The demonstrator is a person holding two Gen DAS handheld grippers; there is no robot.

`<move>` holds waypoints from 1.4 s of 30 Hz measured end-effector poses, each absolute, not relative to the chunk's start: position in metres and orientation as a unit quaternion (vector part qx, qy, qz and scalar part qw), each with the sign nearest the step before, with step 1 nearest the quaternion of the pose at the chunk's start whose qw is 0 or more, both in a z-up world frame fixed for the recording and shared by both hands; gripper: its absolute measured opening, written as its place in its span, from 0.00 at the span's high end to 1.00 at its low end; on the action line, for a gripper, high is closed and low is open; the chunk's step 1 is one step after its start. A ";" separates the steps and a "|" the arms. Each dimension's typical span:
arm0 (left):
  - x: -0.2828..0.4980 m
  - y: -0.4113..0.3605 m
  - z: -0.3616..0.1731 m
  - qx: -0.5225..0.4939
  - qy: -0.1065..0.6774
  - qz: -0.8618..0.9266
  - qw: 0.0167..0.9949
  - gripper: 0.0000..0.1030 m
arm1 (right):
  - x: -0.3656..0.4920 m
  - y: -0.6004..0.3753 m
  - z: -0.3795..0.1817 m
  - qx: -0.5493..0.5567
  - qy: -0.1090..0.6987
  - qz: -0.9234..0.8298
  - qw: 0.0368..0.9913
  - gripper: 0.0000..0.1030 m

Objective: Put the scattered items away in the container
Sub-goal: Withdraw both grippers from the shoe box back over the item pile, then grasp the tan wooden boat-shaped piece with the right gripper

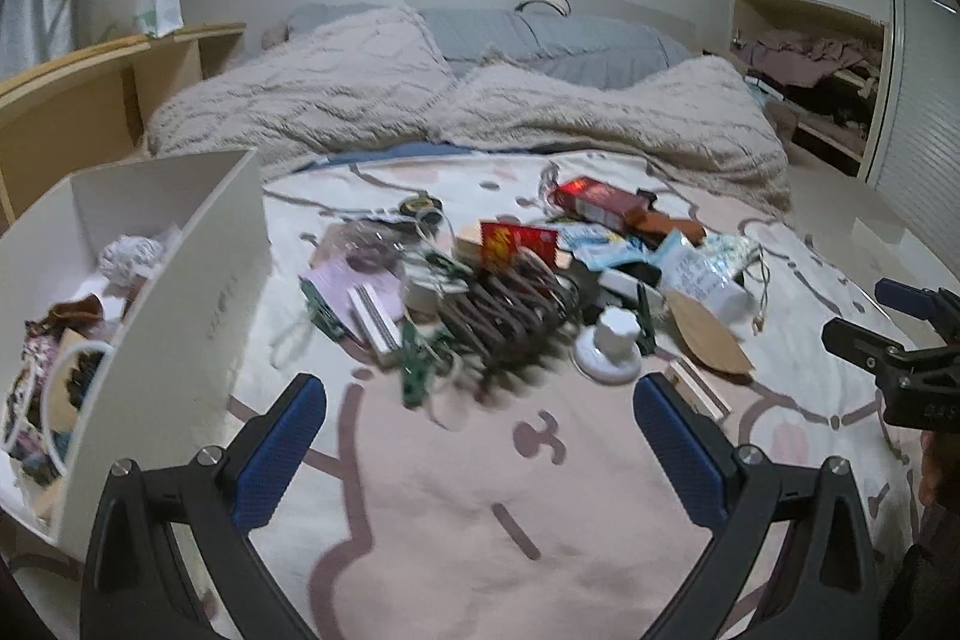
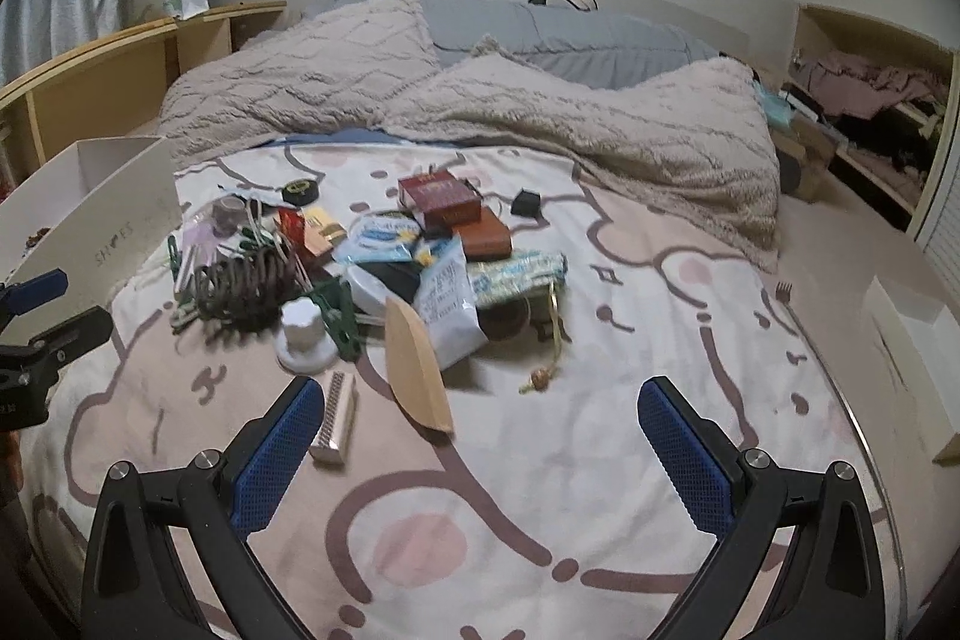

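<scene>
A pile of small items lies on the pink patterned bedspread (image 1: pixel 456 508): a brown coiled rack (image 1: pixel 510 316), a white knob (image 1: pixel 609 346), a red box (image 1: pixel 594 199), a tan wooden piece (image 2: pixel 417 370) and a small comb-like block (image 2: pixel 336 415). The white cardboard box (image 1: pixel 198 292) stands at the left with several items inside it. My left gripper (image 1: pixel 480 436) is open over the bedspread, just short of the pile. My right gripper (image 2: pixel 480 436) is open too, with the comb-like block beside its left finger (image 2: pixel 276 460).
Rumpled beige blankets (image 1: pixel 600 112) and grey pillows (image 2: pixel 570 28) fill the far half of the bed. Wooden shelving (image 1: pixel 90 100) runs along the left wall. A white box lid (image 2: pixel 918 340) lies at the right. A closet shelf with clothes (image 2: pixel 870 94) is at the far right.
</scene>
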State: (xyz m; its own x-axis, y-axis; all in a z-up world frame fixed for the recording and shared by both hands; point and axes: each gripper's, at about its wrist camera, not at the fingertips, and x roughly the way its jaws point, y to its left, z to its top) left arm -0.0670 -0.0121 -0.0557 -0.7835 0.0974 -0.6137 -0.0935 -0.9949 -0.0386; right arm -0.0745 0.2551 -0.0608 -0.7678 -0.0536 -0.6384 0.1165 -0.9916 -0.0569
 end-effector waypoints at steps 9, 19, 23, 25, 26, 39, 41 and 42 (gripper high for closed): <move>-0.074 0.005 -0.081 -0.364 -0.004 0.929 0.063 0.00 | -0.081 0.260 -0.086 0.372 0.040 -0.926 0.046 0.00; -0.076 0.018 -0.098 -0.389 -0.011 0.918 0.081 0.00 | -0.088 0.259 -0.113 0.417 0.033 -0.907 0.052 0.00; -0.075 0.023 -0.103 -0.395 -0.012 0.914 0.089 0.00 | -0.092 0.262 -0.122 0.436 0.010 -0.898 0.068 0.00; -0.075 0.025 -0.105 -0.396 -0.010 0.913 0.092 0.00 | -0.094 0.263 -0.124 0.438 0.004 -0.897 0.068 0.00; -0.074 0.026 -0.105 -0.397 -0.009 0.913 0.093 0.00 | -0.094 0.263 -0.124 0.438 0.000 -0.896 0.068 0.00; -0.070 0.032 -0.103 -0.383 -0.018 0.915 0.128 0.02 | -0.127 0.253 -0.119 0.418 -0.008 -0.904 0.090 0.37; -0.068 0.034 -0.103 -0.378 -0.021 0.916 0.134 0.02 | -0.132 0.251 -0.123 0.425 -0.010 -0.900 0.096 0.40; -0.068 0.035 -0.103 -0.377 -0.023 0.915 0.139 0.02 | -0.135 0.250 -0.126 0.428 -0.012 -0.898 0.101 0.45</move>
State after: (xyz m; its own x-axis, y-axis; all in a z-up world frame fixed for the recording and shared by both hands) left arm -0.0676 0.0352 -0.1026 -0.6763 0.2723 -0.6844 -0.2374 -0.9602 -0.1474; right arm -0.1349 0.2500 -0.1258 -0.6133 -0.1915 -0.7663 0.1708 -0.9794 0.1080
